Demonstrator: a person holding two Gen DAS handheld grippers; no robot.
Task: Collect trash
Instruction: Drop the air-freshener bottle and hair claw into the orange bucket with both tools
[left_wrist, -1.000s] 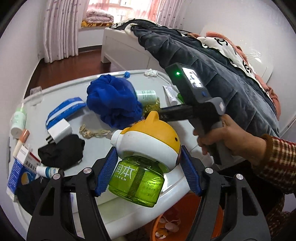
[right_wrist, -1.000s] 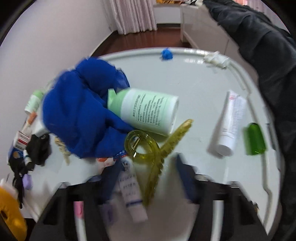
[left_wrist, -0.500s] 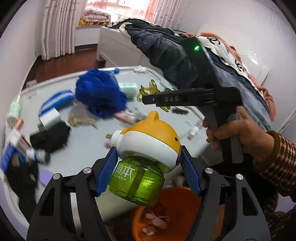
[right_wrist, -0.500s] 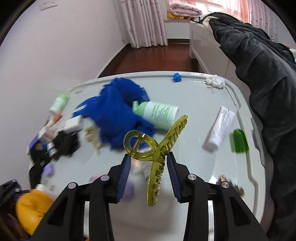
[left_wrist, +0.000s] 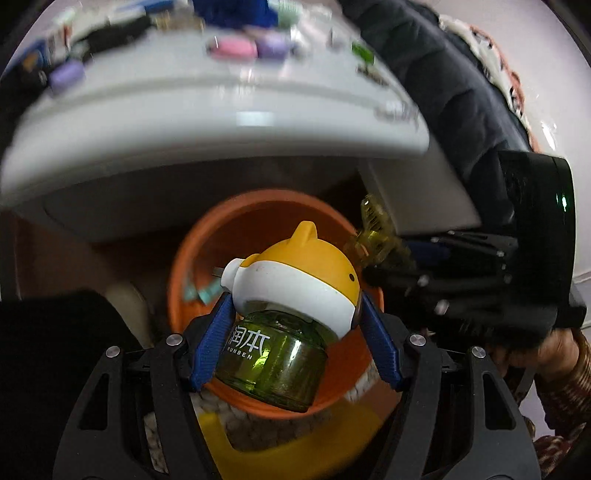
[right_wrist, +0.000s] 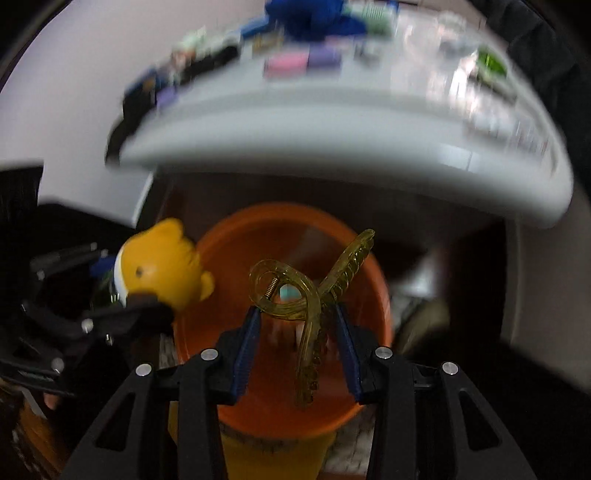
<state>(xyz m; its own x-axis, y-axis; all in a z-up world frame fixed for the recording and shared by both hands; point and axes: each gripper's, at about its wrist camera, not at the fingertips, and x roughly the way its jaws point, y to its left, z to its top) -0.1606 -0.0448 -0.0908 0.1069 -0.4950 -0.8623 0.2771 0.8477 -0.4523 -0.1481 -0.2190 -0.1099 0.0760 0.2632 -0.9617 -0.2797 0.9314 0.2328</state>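
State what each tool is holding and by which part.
Left tool: the mosquito repellent bottle, gripped across its white collar. Right tool: the yellow hair claw, gripped near its looped hinge end.

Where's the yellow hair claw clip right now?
The hair claw clip is clamped in the right hand-held gripper, hanging over the open orange bin below the table edge, right of the duck-topped green bottle.

Left gripper (left_wrist: 295, 343) clamping duck-topped green bottle (left_wrist: 284, 321), above orange bin (left_wrist: 236, 229)
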